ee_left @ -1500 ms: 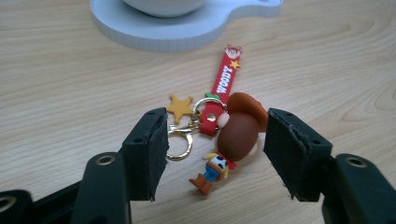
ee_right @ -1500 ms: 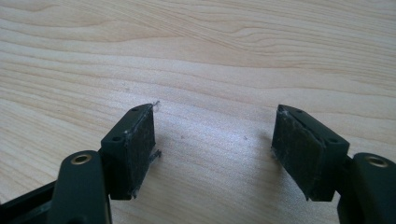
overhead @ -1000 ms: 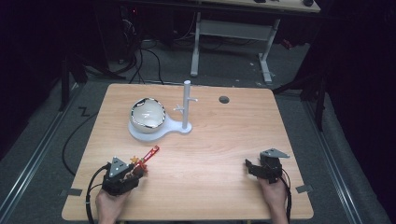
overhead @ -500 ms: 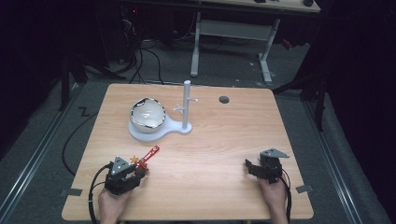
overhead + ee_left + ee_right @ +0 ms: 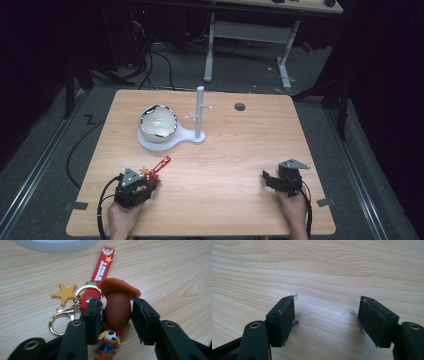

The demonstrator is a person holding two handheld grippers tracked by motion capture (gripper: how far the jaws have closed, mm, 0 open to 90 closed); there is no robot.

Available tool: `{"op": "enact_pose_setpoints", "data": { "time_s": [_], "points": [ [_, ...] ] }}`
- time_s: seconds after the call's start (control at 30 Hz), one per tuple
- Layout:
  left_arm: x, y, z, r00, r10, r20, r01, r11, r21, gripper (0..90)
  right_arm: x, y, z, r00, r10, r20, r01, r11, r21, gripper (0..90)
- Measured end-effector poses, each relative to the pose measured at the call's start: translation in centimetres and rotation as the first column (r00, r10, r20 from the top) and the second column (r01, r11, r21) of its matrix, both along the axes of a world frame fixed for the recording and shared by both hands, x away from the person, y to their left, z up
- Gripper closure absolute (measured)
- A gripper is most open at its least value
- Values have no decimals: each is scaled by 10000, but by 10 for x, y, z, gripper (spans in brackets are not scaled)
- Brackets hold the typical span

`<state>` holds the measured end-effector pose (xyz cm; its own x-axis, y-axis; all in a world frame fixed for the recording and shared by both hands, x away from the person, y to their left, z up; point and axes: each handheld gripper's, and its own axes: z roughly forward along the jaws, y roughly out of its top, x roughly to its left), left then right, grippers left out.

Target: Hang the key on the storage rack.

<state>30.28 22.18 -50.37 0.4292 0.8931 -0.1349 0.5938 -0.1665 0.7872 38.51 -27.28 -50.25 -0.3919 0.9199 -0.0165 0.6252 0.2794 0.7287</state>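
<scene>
A: Anything new on the left gripper [image 5: 148, 179]?

B: Just been closing, and closing around the Woody figure [image 5: 117, 315]. Clamped on the head now, by the look of the left gripper view: flush against the near-left pad, and met by the other pad with barely a shadow line between.

A: And lying where, relative to those jaws?

B: Dead centre between them, hat pointing forward past the fingertips, boots back toward the gripper body. Resting on the table [image 5: 337, 265], not lifted.

A: Attached bits?

B: Red strap [image 5: 101, 272] stretched straight ahead of the jaws. Yellow star [image 5: 65, 293] ahead and off to the left. Clasp ring [image 5: 56, 322] right beside the left jaw's outer face, clear of the pads.

A: Meaning what for the job?

B: Probably the grasp made, so likely ready for the lift. Worth watching the rounded head, though: smooth rubbery surface, narrow contact, could twist or squirt forward under a squeeze. Also expect strap, star and ring to dangle and swing once raised.

A: Destination?

B: Possibly the white stand [image 5: 200, 112], well ahead of the left gripper and a bit toward the right one; pegs look suited to hanging a ring. Only a guess.

A: Right gripper [image 5: 325, 315]?

B: Jaws wide apart, nothing between them but bare wood.
</scene>
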Motion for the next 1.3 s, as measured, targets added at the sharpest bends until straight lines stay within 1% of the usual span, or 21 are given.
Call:
{"op": "enact_pose_setpoints", "data": {
  "time_s": [0.07, 0.1, 0.17, 0.2, 0.4, 0.63, 0.8, 0.93, 1.13, 1.3],
  "points": [
    [0, 0, 1, 10000, 65, 44, -65, 10000, -30, 660, 0, 0, 0, 10000, 0, -1, 0, 10000, -1, 303],
    [0, -1, 3, 10000, 57, 56, -58, 9999, 129, 661, 0, 0, 0, 10000, -2, -2, 2, 10000, 1, 303],
    [0, -2, 3, 10000, 37, 63, -38, 9998, 186, 662, 0, 0, 0, 10000, -2, 0, 2, 10000, -2, 303],
    [0, -2, 3, 10000, -29, 51, 28, 9996, 283, 663, 0, 0, 0, 10000, 2, 2, -2, 10000, -3, 303],
    [-1, -6, 6, 9997, -204, 112, 200, 9991, 387, 665, 0, 0, 0, 10000, 0, -1, 0, 10000, 0, 303],
    [-2, -9, 16, 9989, -320, 355, 310, 9991, 286, 667, 0, 0, 0, 10000, 1, -1, -1, 10000, -4, 303],
    [-2, -9, 25, 9979, -392, 516, 385, 9992, 141, 668, 0, 0, 0, 10000, -2, -2, 2, 10000, 0, 303],
    [-3, -8, 32, 9969, -412, 664, 417, 9991, -61, 668, 0, 0, 0, 10000, 1, -1, -1, 10000, 1, 303],
    [-3, -9, 48, 9939, -543, 962, 555, 9984, -99, 668, 0, 0, 0, 10000, -1, -1, 1, 10000, 1, 303],
    [0, -9, 61, 9917, -649, 1106, 672, 9976, -172, 668, 0, 0, 0, 10000, 0, 0, 0, 10000, 1, 303]
  ]
}}
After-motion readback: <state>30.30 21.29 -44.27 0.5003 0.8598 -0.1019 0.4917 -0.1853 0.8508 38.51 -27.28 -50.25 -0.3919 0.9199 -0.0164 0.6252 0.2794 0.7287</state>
